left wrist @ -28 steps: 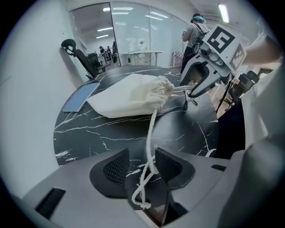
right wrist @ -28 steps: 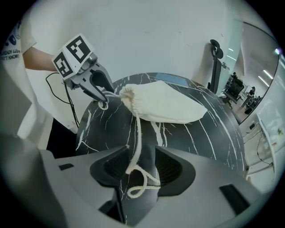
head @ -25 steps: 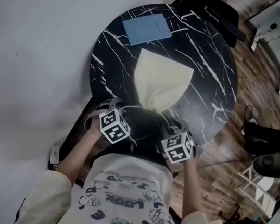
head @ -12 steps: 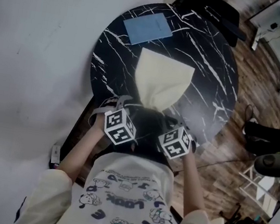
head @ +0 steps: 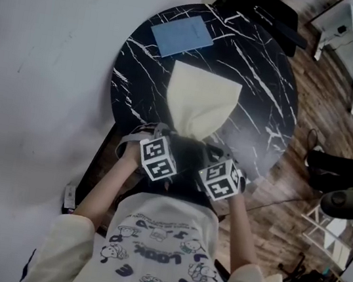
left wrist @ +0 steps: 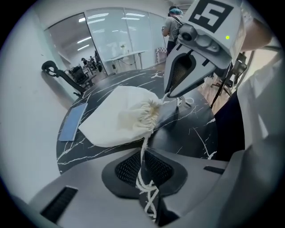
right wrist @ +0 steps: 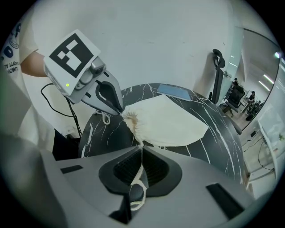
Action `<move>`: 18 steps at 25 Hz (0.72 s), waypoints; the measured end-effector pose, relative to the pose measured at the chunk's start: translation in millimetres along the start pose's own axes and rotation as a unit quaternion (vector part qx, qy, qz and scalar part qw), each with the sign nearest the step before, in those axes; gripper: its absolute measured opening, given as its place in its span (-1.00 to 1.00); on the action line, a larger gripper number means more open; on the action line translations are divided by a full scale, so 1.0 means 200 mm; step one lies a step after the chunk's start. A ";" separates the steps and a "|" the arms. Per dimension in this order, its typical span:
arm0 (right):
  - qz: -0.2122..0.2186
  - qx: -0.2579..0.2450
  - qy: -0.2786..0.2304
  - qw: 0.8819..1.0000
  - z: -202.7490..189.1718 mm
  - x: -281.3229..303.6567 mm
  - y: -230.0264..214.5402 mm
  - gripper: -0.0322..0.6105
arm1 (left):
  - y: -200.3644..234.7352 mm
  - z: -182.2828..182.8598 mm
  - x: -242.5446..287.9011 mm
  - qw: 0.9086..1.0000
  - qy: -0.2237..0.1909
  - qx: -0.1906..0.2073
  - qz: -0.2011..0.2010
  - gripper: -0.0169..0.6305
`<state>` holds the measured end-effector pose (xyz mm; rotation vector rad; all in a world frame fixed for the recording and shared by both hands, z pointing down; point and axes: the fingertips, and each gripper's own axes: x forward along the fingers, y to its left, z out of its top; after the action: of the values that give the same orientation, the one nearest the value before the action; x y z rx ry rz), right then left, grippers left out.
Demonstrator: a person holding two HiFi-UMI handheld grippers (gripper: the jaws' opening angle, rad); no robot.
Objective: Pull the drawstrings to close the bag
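Right tool (right wrist: 137, 180) pinches drawstring (right wrist: 142, 160); shirt (head: 162, 231) reads "LOOK".

You're in an open office: beyond your round black white-veined marble table (head: 260, 117) stand glass partition walls (left wrist: 113, 33) and a long white desk (left wrist: 127, 54), with brown wood-plank floor (head: 330, 115) to the table's right.

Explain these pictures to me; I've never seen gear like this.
There is no robot here: a person holds a hand-held two-jaw gripper in each hand. One picture comes from a head camera looking down. The other two come from cameras riding on each gripper. On the round black marble table lie a cream drawstring bag and a blue notebook. The left gripper is closing its jaws on one drawstring. The right gripper is shut on the second drawstring. The bag's mouth is already gathered.
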<state>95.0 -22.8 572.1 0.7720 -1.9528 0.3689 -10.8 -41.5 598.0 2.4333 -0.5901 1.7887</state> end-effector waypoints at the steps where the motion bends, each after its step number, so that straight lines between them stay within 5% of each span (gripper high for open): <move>1: 0.000 0.001 0.000 1.000 0.00 0.00 0.00 -0.83 | 0.00 0.00 0.01 1.000 0.005 0.009 0.002 -0.75; 8: 0.001 0.001 0.000 1.000 0.01 0.00 -0.01 -0.83 | -0.03 -0.01 0.03 1.000 0.008 0.026 -0.005 -0.74; 11: -0.003 0.003 0.000 1.000 0.01 0.00 -0.02 -0.83 | -0.03 -0.01 0.04 1.000 0.006 0.028 -0.006 -0.58; 18: -0.001 0.003 0.001 1.000 0.01 0.00 -0.02 -0.83 | -0.04 -0.01 0.06 0.999 0.021 0.032 -0.001 -0.72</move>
<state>96.0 -26.6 571.3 0.7767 -1.9507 0.3743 -8.0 -36.7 610.5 2.4281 -0.5337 1.8824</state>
